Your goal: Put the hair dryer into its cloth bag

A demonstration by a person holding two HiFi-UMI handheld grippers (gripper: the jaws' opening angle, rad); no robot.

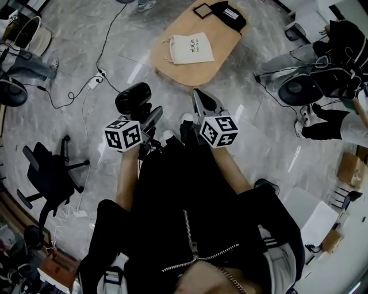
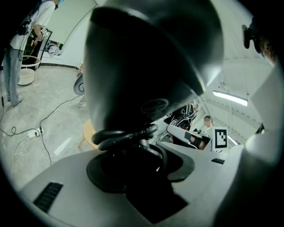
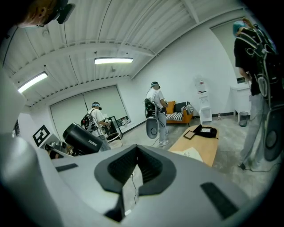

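Black hair dryer (image 1: pixel 133 96), cord looped round its handle, is near the table (image 1: pixel 190 72) bearing the white cloth bag (image 1: pixel 191 47). Left gripper (image 1: pixel 148 119) clamps the handle; right gripper (image 1: pixel 202 99) is closed, empty

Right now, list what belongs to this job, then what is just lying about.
Job: black hair dryer; white drawstring cloth bag; oval wooden table it lies on.
Lying about: black pouch; dark square frame; black office chair; white power strip.

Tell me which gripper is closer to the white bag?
Right. The right gripper is short of the table, almost in line with the cloth bag; the left gripper, holding the hair dryer, is farther off to the side.
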